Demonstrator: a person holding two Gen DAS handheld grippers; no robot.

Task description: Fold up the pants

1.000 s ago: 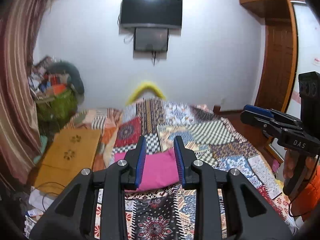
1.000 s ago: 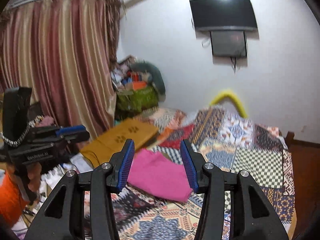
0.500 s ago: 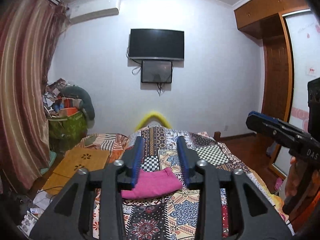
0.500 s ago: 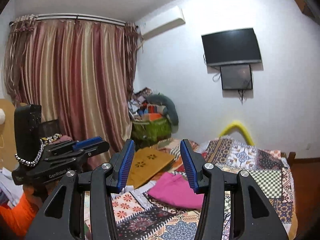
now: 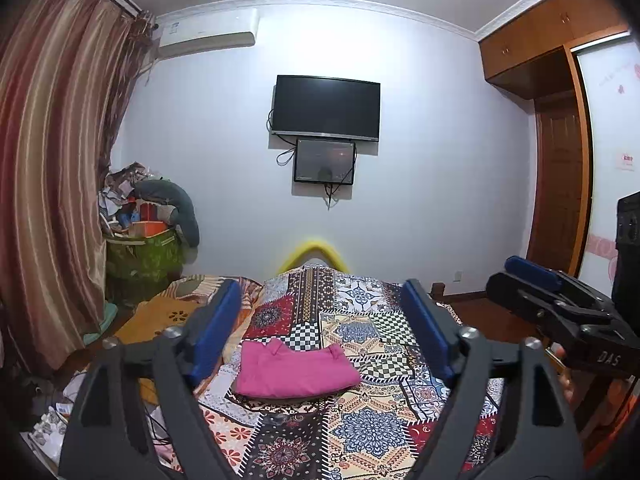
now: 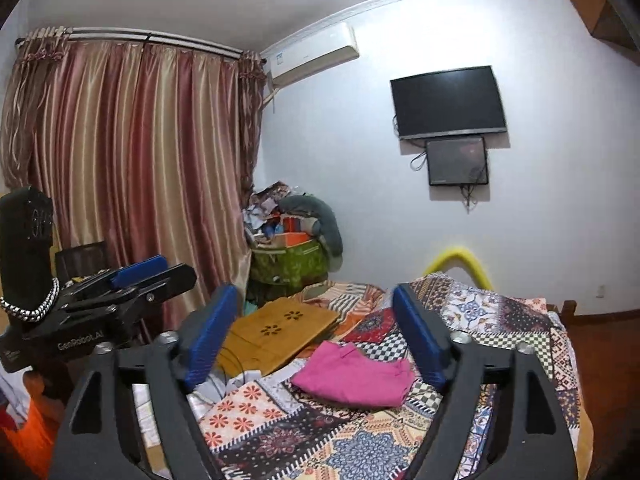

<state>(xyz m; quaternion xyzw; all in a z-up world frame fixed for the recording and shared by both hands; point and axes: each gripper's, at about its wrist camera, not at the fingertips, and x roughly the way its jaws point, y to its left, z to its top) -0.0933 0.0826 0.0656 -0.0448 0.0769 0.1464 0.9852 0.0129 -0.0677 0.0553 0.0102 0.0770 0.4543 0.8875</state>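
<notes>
pants (image 5: pixel 294 372) folded on patchwork bedspread (image 5: pixel 372 432)

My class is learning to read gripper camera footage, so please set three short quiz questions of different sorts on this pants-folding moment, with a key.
1. True or false: the left gripper is shut on the pink pants.
2. Multiple choice: the pants lie on A) the floor, B) the patchwork bedspread, C) the wooden lap desk.
3. Fill in: seen from the right wrist, the right gripper is ____, its blue pads wide apart.

Key
1. False: it is open and holds nothing; the pants lie folded on the bed, beyond its fingers.
2. B.
3. Open.
</notes>
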